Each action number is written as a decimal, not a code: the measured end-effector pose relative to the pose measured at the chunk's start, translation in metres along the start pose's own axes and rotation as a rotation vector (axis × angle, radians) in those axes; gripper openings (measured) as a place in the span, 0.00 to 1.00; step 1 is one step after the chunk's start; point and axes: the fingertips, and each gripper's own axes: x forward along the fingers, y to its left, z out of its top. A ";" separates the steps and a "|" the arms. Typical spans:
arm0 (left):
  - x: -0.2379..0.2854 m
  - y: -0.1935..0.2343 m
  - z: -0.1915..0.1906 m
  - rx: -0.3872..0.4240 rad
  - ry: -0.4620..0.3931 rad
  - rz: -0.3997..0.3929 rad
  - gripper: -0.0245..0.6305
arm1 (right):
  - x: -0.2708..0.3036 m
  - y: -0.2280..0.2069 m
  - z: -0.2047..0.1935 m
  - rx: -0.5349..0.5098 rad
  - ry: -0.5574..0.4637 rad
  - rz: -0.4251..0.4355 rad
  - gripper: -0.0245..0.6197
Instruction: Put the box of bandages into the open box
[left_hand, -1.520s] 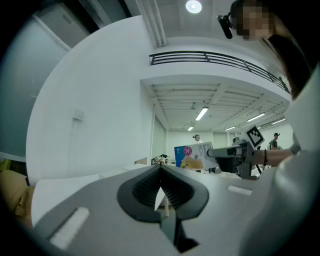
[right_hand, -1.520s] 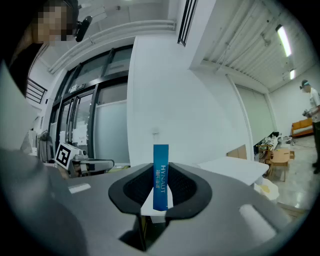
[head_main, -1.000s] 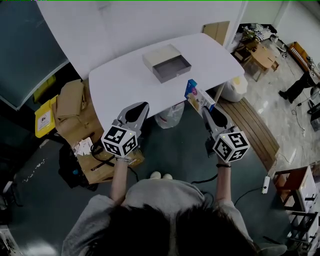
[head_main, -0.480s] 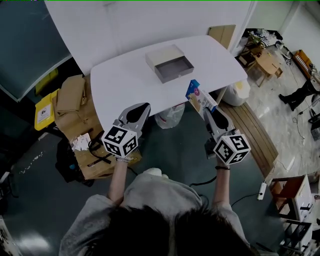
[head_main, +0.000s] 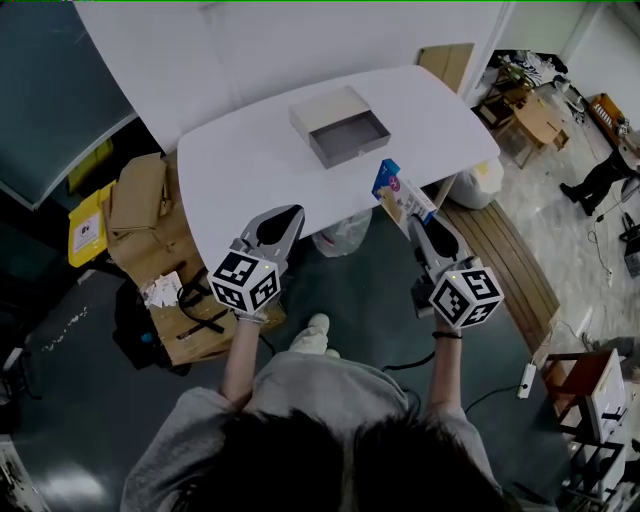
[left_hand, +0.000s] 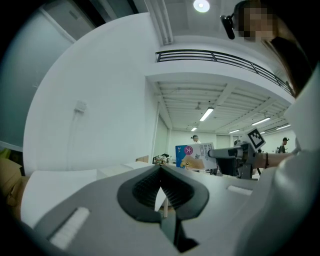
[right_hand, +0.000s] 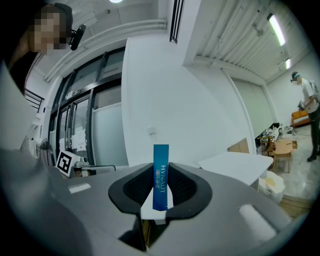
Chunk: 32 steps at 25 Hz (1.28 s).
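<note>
**Right tool** (head_main: 412, 222): clenched on the box of bandages (head_main: 397, 192). The box is held upright by its lower end, off the near right edge of the table (head_main: 250, 170) and not resting on it.

**Writing:** in the right gripper view, the narrow blue edge of the box (right_hand: 161, 175) is seen between the jaws, and the word "HYNAUT" is read down it in white capitals. Smaller characters beside it cannot be made out. In the left gripper view, the broad face of the box (left_hand: 195, 156) shows a blue panel with a pink round mark. The print there is too small to be read.

**Left tool** (head_main: 283, 215): closed, its tips met, with nothing gripped. It is held off the near edge of the table.

**Open box** (head_main: 337, 125): set on the white table, grey inside, well apart from the box of bandages.

**Markers:** 1 cube (head_main: 465, 295) with black and white square markers is carried on each tool.
</note>
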 end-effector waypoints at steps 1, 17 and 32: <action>0.005 0.003 0.000 -0.003 -0.001 -0.003 0.03 | 0.004 -0.002 0.000 0.000 0.002 -0.002 0.19; 0.081 0.046 0.006 0.000 0.004 -0.108 0.03 | 0.068 -0.036 0.001 0.021 -0.002 -0.050 0.19; 0.120 0.067 -0.002 -0.032 0.018 -0.119 0.03 | 0.104 -0.068 0.005 0.033 0.012 -0.062 0.19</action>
